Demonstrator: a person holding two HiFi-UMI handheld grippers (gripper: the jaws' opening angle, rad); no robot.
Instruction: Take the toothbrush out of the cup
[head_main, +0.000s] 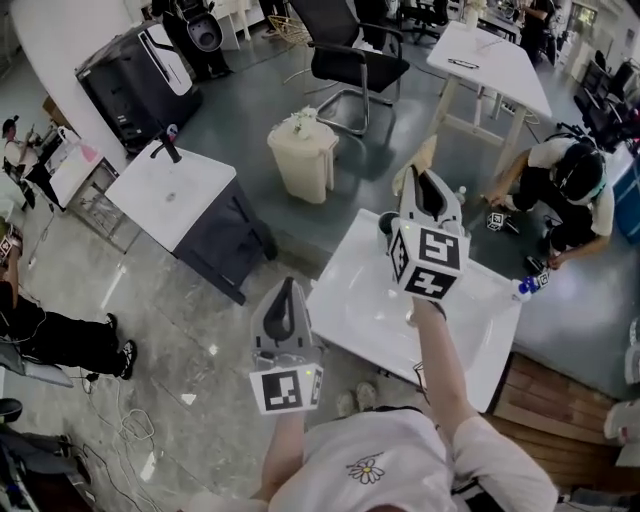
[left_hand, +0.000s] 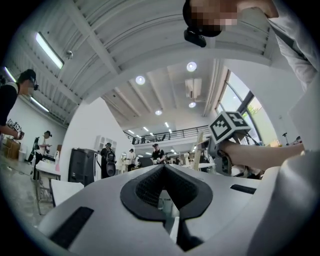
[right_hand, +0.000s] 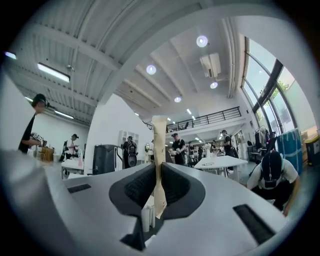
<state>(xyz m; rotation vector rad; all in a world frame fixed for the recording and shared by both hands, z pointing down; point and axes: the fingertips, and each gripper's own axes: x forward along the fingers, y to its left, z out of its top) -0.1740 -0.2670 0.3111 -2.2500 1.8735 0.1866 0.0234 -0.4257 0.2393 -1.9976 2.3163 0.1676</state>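
Fingers (right_hand: 141, 186) of the right gripper (right_hand: 159, 169) are pinching the toothbrush (right_hand: 159, 145), its pale, flat handle clamped upright between the two dark pads. Most of the handle sticks out past the fingertips, and a short tapered end lies behind them, toward the camera. In the head view the right gripper (head_main: 425, 180) is held up above the white table (head_main: 360, 315), with the toothbrush (head_main: 418, 158) showing as a pale strip beyond its tips. The left gripper (head_main: 287, 288) is raised over the table's near-left edge, well apart from the toothbrush. Its fingers (left_hand: 147, 187) meet at the tips with nothing between them.
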